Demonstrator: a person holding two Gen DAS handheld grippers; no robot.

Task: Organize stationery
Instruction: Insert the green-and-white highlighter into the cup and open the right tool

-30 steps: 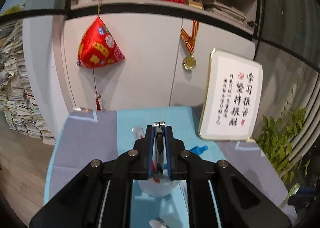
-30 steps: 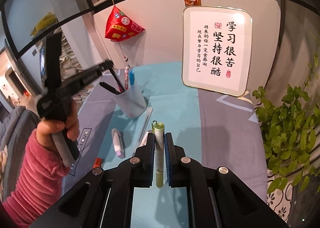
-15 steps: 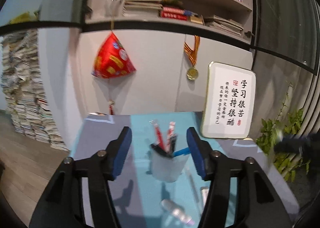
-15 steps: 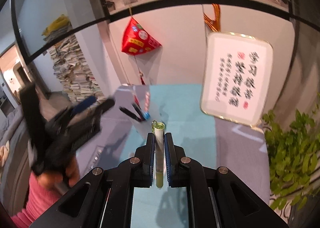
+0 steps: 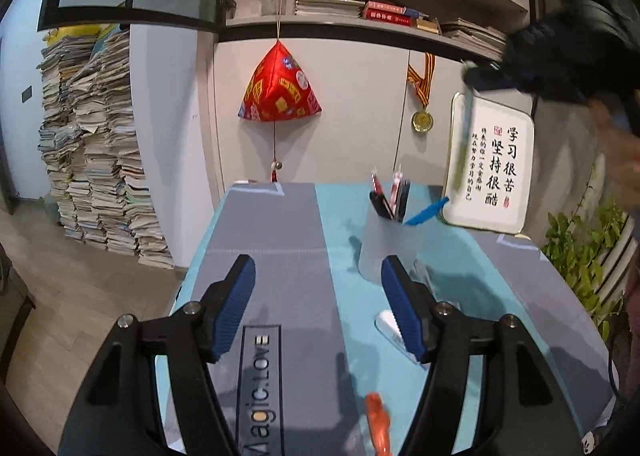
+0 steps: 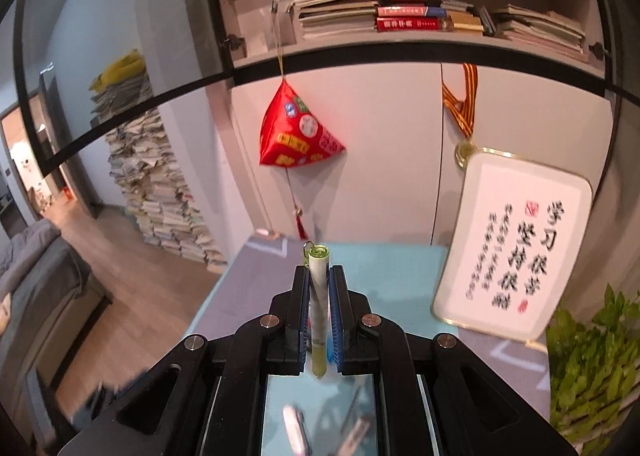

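The left tool hovers over the worktop with its blue pads spread wide apart and nothing between them. Ahead of it to the right stands the translucent pen cup, which contains several pens. An orange item and a white item lie on the worktop nearer the camera. The right tool is clamped on a green-tipped pen, held high in the air above the pen cup.
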